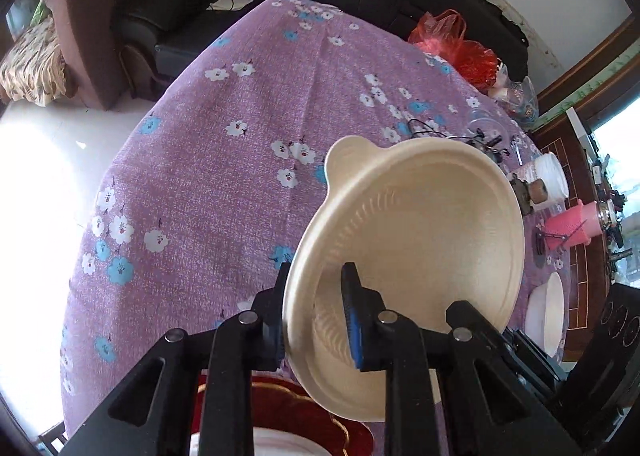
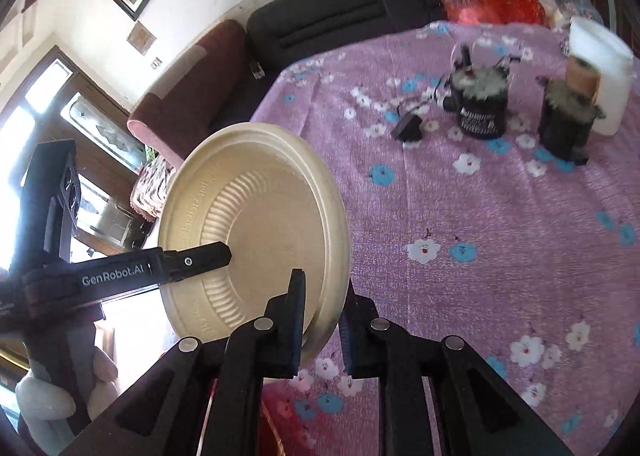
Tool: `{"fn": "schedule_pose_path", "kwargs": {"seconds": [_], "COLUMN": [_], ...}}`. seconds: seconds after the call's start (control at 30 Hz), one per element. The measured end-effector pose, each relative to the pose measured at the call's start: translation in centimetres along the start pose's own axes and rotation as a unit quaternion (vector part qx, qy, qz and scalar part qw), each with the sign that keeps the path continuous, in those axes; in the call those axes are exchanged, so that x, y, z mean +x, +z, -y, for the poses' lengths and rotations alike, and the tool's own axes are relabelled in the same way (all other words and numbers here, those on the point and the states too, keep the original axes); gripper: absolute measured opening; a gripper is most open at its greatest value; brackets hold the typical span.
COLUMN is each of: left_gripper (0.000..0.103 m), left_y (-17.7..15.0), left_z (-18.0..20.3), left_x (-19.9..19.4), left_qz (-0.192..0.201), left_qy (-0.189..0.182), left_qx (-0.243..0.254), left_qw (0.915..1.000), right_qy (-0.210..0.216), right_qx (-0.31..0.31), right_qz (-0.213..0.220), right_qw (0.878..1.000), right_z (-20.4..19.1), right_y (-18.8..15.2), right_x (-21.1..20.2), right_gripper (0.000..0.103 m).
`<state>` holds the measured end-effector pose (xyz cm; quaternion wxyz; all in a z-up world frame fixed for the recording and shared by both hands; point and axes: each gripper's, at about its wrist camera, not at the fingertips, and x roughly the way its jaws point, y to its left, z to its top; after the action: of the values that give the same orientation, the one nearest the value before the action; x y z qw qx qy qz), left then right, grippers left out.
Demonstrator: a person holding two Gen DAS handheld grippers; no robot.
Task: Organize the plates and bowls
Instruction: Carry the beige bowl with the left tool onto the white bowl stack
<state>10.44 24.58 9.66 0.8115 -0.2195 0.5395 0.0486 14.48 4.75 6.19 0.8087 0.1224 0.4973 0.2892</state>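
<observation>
A beige disposable bowl (image 1: pixel 420 240) with a small tab is held tilted on edge above the purple flowered table (image 1: pixel 224 192). My left gripper (image 1: pixel 316 316) is shut on its rim, one finger outside and one inside. In the right wrist view the same bowl (image 2: pixel 256 232) shows its ribbed underside, and my right gripper (image 2: pixel 320 316) is shut on its near rim. The left gripper's finger (image 2: pixel 200 260) reaches onto the bowl from the left. A red plate with a gold rim (image 1: pixel 288 412) lies below, partly hidden by my left gripper.
White bowls (image 1: pixel 548 316) sit at the table's right edge. A white cup stack (image 2: pixel 604 76), two dark pots (image 2: pixel 480 104), a black cable and a red plastic bag (image 2: pixel 496 0) crowd the far right. A dark sofa (image 2: pixel 340 16) stands behind the table.
</observation>
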Motion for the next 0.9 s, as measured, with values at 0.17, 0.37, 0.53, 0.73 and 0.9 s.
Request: {"fn": "schedule_pose_path", "kwargs": {"seconds": [0.17,0.37,0.53,0.73,0.9], "left_gripper": [0.021,0.026,0.027,0.035,0.035], "left_y": [-4.2,-9.6,-13.6,-16.7,-17.5], "left_z": [-1.0,-3.4,-6.6,-8.8,-9.2], "left_x": [-4.6,-8.4,-10.3,-9.8,-8.2], "left_qz": [0.026,0.049,0.067,0.071,0.064], "left_qy": [-0.045,-0.045,-0.037,-0.034,-0.021], "left_qx": [-0.007,-0.029,-0.059,-0.08,-0.081], "left_qw": [0.9986,0.9974,0.9953,0.9937,0.9944], "right_qy": [0.027,0.061,0.073,0.063,0.022], "right_qx": [-0.009,-0.03,-0.066,-0.102,-0.132], "right_qz": [0.01,-0.005,-0.022,-0.034,-0.024], "right_qw": [1.0,0.998,0.995,0.992,0.991], "right_z": [-1.0,-3.7,-6.8,-8.8,-9.5], "right_y": [-1.9,-5.6,-8.8,-12.1,-13.4], "right_x": [-4.1,-5.9,-5.6,-4.5,-3.9], "right_gripper": [0.017,0.017,0.017,0.017,0.017]}}
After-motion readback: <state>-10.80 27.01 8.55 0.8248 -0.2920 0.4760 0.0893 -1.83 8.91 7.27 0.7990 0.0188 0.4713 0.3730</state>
